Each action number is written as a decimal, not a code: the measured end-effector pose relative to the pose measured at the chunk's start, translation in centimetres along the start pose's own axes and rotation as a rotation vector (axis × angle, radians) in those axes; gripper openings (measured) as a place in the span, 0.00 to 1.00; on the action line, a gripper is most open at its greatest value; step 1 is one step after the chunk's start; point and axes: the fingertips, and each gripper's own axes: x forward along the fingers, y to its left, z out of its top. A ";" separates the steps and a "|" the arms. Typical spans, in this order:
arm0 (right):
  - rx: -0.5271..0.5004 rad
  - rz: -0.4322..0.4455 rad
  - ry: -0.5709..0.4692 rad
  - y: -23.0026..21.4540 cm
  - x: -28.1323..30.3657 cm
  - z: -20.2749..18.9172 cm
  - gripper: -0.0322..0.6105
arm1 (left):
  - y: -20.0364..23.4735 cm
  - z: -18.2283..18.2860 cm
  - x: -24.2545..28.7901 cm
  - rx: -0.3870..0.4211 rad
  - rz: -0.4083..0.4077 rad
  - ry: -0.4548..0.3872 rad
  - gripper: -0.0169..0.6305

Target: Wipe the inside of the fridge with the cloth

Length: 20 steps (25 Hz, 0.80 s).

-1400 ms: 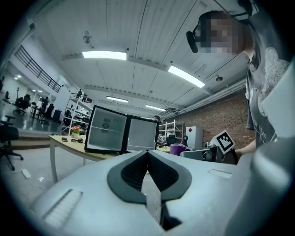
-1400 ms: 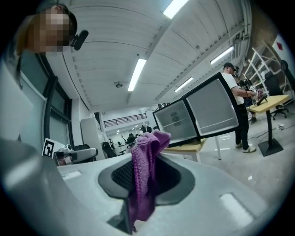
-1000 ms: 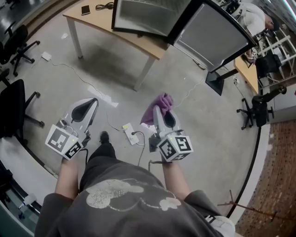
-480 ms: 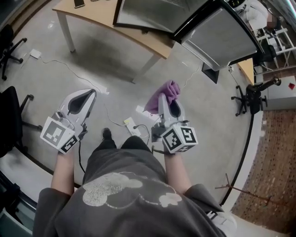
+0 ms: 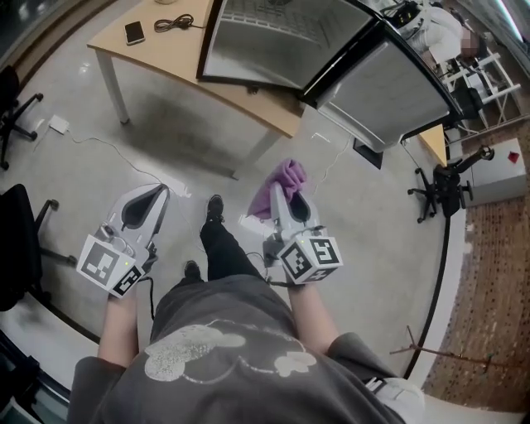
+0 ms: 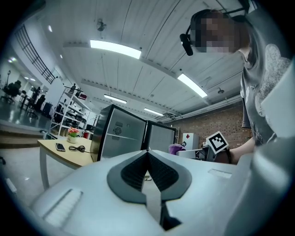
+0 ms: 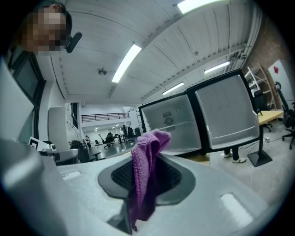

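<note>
Purple cloth [image 7: 145, 170] hangs pinched in the closed jaws of your right gripper [image 5: 280, 197], held up short of the fridge [image 5: 273, 37]. The fridge stands open on a wooden table [image 5: 174, 58], its door [image 5: 389, 79] swung out to the right of the fridge's interior. Your left gripper [image 5: 160, 194], also short of the fridge and off to its left, has its jaws pressed together on nothing. 1 phone [image 5: 132, 32] and 1 coiled cable [image 5: 172, 22] lie on the table left of the fridge.
</note>
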 end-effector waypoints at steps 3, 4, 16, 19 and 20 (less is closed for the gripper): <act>0.006 0.051 -0.020 0.5 2.9 0.6 0.18 | 1.1 0.3 1.1 0.011 0.015 0.007 0.05; 0.007 0.069 -0.030 0.6 4.0 1.0 0.18 | 1.6 0.5 1.7 0.018 0.020 0.008 0.05; 0.043 0.239 -0.088 -4.0 19.7 7.0 0.18 | 9.7 4.1 14.9 0.099 0.075 -0.002 0.05; 0.039 0.299 -0.069 -4.6 23.0 8.1 0.18 | 11.7 5.2 18.9 0.115 0.092 -0.009 0.05; 0.036 0.320 -0.061 -4.7 24.0 8.4 0.18 | 12.2 5.5 20.3 0.116 0.095 -0.013 0.05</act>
